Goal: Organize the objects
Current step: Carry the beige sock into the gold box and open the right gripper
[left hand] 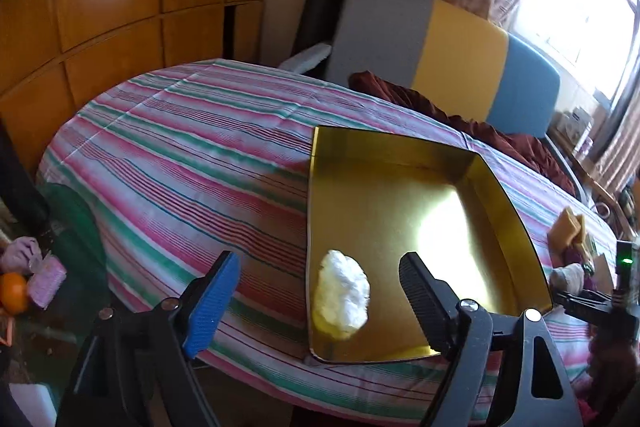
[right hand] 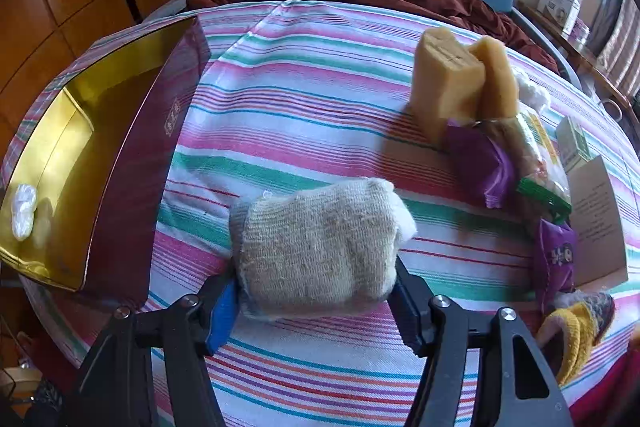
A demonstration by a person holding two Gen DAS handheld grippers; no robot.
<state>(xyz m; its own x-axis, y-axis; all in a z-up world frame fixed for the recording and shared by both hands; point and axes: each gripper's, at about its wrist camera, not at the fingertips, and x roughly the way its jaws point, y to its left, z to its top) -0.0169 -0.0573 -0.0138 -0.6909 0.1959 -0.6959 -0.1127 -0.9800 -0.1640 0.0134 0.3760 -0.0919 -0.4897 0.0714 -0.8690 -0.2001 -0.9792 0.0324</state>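
The cloth (right hand: 320, 99) over the counter is striped pink, white, green and teal, with thin red lines. The box (left hand: 400, 219) is shiny gold inside and maroon outside. A white crumpled wad (left hand: 342, 295) lies in it. The knitted bundle (right hand: 320, 247) is oatmeal beige. Two sponge blocks (right hand: 460, 83) are tan-yellow; beside them is a purple wrapper (right hand: 484, 167), perhaps foil.

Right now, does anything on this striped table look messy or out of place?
Yes. Snack packets, sponges and a yellow glove lie jumbled at the right edge, while the gold box holds only one white wad.
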